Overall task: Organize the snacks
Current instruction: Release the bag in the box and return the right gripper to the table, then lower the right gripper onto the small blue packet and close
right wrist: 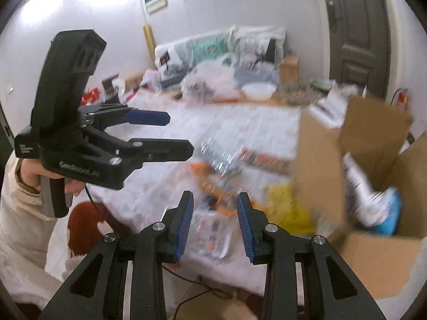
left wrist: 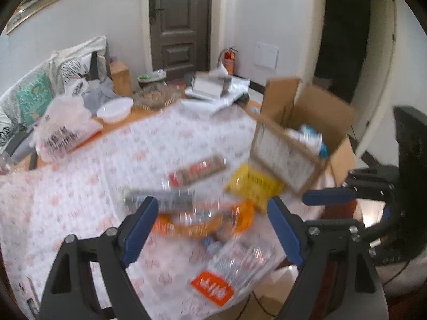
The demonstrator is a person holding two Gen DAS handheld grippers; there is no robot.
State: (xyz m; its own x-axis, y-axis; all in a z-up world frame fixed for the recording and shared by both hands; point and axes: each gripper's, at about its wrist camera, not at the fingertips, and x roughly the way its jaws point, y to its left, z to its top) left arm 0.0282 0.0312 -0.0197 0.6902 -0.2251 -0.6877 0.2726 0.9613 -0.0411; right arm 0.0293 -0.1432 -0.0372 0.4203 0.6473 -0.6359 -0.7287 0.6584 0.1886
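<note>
Several snack packets lie on a patterned tablecloth: an orange packet, a yellow packet, a long red-brown bar packet, a grey packet and a clear bag with an orange label. An open cardboard box stands at the right and holds a blue-white packet. My left gripper is open above the orange packet, holding nothing. My right gripper is open over the same pile, holding nothing. The frames are blurred.
A white bowl, a plastic bag and stacked papers sit at the table's far side. A sofa with cushions lies beyond, and a dark door behind. The table's near edge runs below the grippers.
</note>
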